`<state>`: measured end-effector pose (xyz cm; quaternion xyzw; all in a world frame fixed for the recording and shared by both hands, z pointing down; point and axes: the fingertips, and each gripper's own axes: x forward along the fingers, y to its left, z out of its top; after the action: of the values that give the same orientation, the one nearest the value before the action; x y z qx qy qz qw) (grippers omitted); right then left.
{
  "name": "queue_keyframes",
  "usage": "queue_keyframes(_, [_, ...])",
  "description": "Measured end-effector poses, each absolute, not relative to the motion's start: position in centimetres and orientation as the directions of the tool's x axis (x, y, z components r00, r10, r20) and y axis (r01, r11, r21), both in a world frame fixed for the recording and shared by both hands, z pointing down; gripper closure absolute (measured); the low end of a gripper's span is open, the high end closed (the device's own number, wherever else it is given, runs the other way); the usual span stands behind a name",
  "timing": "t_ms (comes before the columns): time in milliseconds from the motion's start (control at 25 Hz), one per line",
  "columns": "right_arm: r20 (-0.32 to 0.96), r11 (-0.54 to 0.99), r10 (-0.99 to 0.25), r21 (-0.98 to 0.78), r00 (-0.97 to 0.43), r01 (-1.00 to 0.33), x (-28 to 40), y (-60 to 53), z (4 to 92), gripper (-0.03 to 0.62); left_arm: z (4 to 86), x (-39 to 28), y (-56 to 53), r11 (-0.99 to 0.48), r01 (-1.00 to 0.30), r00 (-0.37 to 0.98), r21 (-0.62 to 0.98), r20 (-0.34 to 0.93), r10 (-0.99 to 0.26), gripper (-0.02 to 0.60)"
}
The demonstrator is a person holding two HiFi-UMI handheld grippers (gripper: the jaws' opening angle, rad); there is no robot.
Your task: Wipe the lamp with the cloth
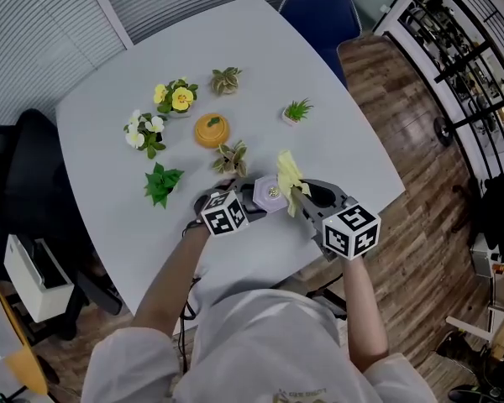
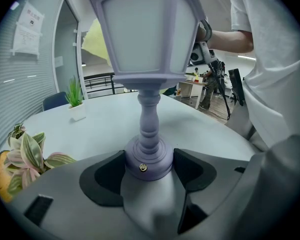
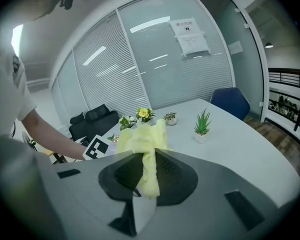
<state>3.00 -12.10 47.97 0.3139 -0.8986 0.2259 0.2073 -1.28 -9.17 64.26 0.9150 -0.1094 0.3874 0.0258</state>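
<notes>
A lilac lantern-shaped lamp [image 2: 145,49] stands upright on the white table [image 1: 260,57], near the front edge. My left gripper [image 2: 149,170] is shut on the lamp's round base [image 2: 149,159]. From above, the lamp's top [image 1: 271,193] lies between the two marker cubes. My right gripper [image 3: 146,176] is shut on a pale yellow cloth [image 3: 146,149]. In the head view the yellow cloth [image 1: 290,176] hangs right beside the lamp; whether it touches the lamp cannot be told. A yellow patch of the cloth [image 2: 96,39] shows behind the lamp's shade.
Small potted plants [image 1: 297,111], yellow and white flowers [image 1: 176,97] and an orange pumpkin-shaped ornament [image 1: 211,130] lie spread over the far half of the table. A blue chair [image 1: 319,11] stands at the far side, a black chair [image 1: 25,175] at the left.
</notes>
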Motion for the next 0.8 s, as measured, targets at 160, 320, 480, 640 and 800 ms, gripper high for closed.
queue_keyframes(160, [0.493,0.713,-0.446,-0.309,-0.747,-0.629,2.6,-12.9,48.4,0.53,64.4,-1.3,-9.1,-0.975,-0.222,0.675,-0.034,0.716,-0.179,0.268])
queue_keyframes(320, [0.462,0.712,-0.43,-0.355,-0.776,-0.606,2.4,-13.9,48.9,0.531,64.4,-1.2,-9.1,-0.974,-0.224,0.675,-0.035,0.716,-0.18,0.269])
queue_keyframes(480, [0.397,0.702,-0.394,-0.451,-0.829,-0.55,2.1,-14.4,49.4,0.531,64.3,-1.2,-9.2,-0.974,-0.222,0.676,-0.036,0.715,-0.18,0.269])
queue_keyframes(640, [0.296,0.676,-0.358,-0.572,-0.886,-0.464,1.7,-14.6,49.9,0.531,64.4,-1.2,-9.2,-0.974,-0.222,0.674,-0.035,0.716,-0.18,0.268])
queue_keyframes(800, [0.228,0.667,-0.321,-0.635,-0.919,-0.39,1.3,-14.6,50.1,0.531,64.3,-1.1,-9.2,-0.975,-0.221,0.674,-0.037,0.717,-0.18,0.268])
